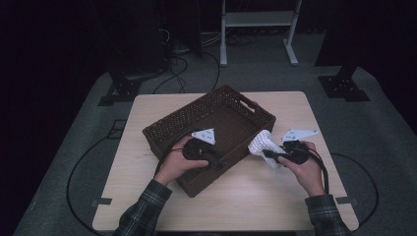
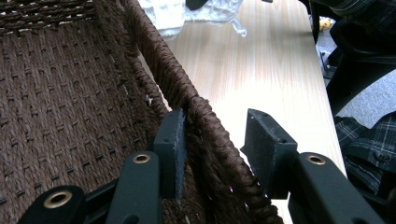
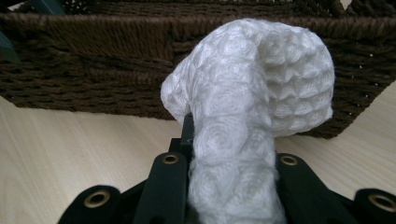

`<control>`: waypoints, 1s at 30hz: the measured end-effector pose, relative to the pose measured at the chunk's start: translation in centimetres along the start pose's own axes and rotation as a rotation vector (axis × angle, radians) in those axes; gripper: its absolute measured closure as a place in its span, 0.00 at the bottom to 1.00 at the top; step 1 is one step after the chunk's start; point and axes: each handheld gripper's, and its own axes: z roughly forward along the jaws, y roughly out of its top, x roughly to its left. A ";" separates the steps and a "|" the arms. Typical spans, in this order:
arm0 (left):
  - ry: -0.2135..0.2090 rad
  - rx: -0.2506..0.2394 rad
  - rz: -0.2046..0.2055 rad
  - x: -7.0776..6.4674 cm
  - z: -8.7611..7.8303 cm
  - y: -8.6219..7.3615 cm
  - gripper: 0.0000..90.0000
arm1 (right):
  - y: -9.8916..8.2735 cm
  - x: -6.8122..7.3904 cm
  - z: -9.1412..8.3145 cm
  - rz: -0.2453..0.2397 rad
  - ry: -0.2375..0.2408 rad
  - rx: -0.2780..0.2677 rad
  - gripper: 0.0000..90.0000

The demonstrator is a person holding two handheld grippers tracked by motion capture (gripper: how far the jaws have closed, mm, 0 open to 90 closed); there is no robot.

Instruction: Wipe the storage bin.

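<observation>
Right gripper is clamped on a white knitted cloth, which bulges up between its jaws and hangs above the counter, just beside the outer wall of the brown woven basket. Left gripper straddles the near rim of that basket, one jaw inside against the wall and the other outside with a gap, so its jaws stand apart, while the basket sits on the counter, turned at an angle
</observation>
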 end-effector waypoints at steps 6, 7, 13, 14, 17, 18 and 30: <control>-0.001 0.001 -0.001 0.0 0.0 0.0 0.64 | 0.4 0.4 -0.6 -0.014 0.016 -0.026 0.83; -0.001 0.001 -0.002 0.0 0.0 0.0 0.64 | 0.5 0.5 -0.7 -0.006 0.019 -0.029 0.83; 0.000 0.000 0.001 0.0 0.0 0.0 0.64 | 0.7 0.7 -1.1 -0.010 0.038 -0.050 0.83; 0.000 0.000 0.001 0.0 0.0 0.0 0.64 | 0.7 0.8 -1.2 -0.007 0.040 -0.052 0.83; -0.001 0.000 -0.001 0.0 0.0 0.0 0.64 | 0.7 0.8 -1.3 -0.007 0.047 -0.061 0.83; -0.001 0.001 -0.002 0.0 0.0 0.0 0.64 | 0.7 0.9 -1.4 -0.007 0.055 -0.069 0.83; -0.002 0.001 -0.003 0.0 0.0 0.0 0.64 | 0.1 0.8 0.5 0.007 0.077 0.000 0.82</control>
